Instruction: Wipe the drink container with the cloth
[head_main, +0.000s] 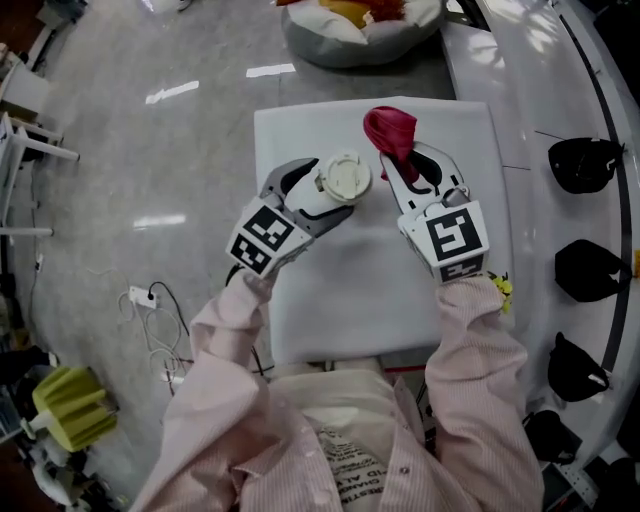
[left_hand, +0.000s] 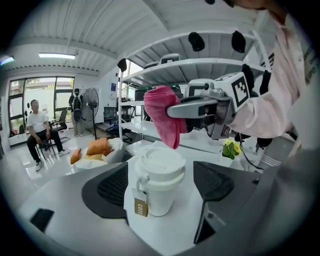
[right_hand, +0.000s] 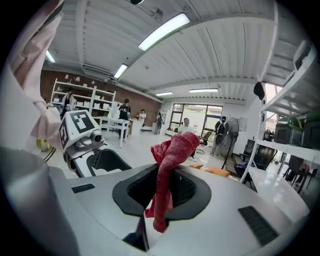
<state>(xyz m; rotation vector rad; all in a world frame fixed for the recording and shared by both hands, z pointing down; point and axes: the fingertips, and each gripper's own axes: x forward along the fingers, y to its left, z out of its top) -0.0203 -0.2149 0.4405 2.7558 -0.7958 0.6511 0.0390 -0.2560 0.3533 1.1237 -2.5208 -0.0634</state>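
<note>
1. Pink-striped shirt sleeves (head_main: 470, 340) fill the bottom of the head view, and each arm reaches up to a gripper over the white surface (head_main: 350, 300).
2. Left gripper (head_main: 325, 190) — its 2 fingers stand apart, released, with the white lidded coffee cup (head_main: 343, 177) upright on the surface between them.
3. In the left gripper view a gap shows on both sides of the cup, wider on that view's right. Neither pad touches it.
4. A small brown tag (left_hand: 140, 206) hangs at the cup's side, facing the left gripper's camera.
5. Right gripper (head_main: 412, 165) is clenched on the red cloth (head_main: 390, 130). In the right gripper view the fingers are closed with the fabric pinched between them, 1 bunch rising above the tips and a tail hanging below.
6. The cloth is held just beside the cup's lid, on its right and slightly beyond it in the head view. In the left gripper view it hangs above and behind the lid — whether the 2 touch cannot be told.
7. Past the far edge of the surface, a round padded bed (head_main: 350, 40) on the grey floor (head_main: 150, 150) holds orange and yellow things.
8. A white power strip (head_main: 140, 296) lies on the floor to the left.
</note>
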